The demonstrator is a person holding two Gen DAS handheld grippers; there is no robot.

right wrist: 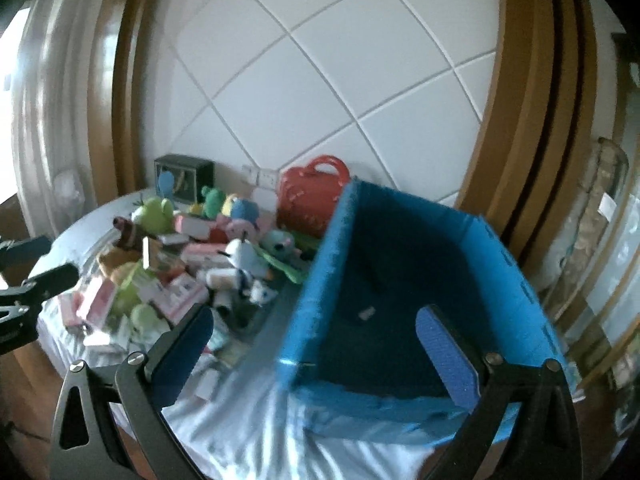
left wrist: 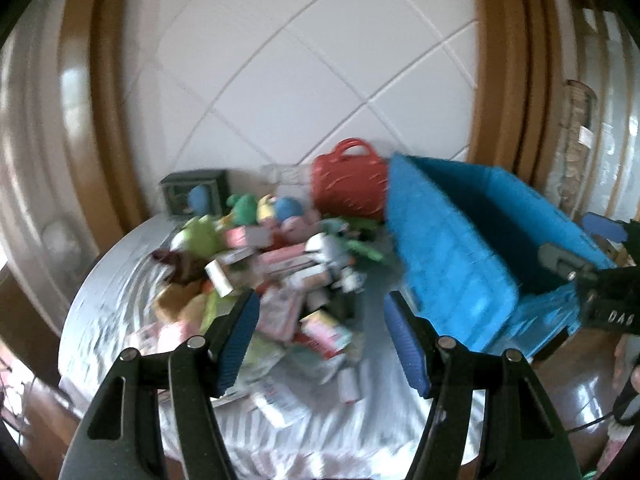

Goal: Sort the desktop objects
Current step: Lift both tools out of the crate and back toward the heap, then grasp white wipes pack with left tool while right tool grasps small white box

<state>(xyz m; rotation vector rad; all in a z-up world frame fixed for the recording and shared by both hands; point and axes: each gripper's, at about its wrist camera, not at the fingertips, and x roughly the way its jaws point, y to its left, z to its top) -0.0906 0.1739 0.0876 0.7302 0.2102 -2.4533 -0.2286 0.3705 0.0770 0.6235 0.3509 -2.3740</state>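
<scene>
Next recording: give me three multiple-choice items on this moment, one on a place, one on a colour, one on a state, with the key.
1. Where does the red bag stand?
A. by the wall behind the toy pile
B. inside the bin
C. on the floor

2. What colour is the bin?
A. green
B. blue
C. white

3. How is the left gripper?
A. shut on a box
B. shut on a toy
C. open, empty

Key: 1 A, it sits against the wall past the toy pile. 2 B, its walls are blue. 3 C, the fingers stand apart with nothing between them.
</scene>
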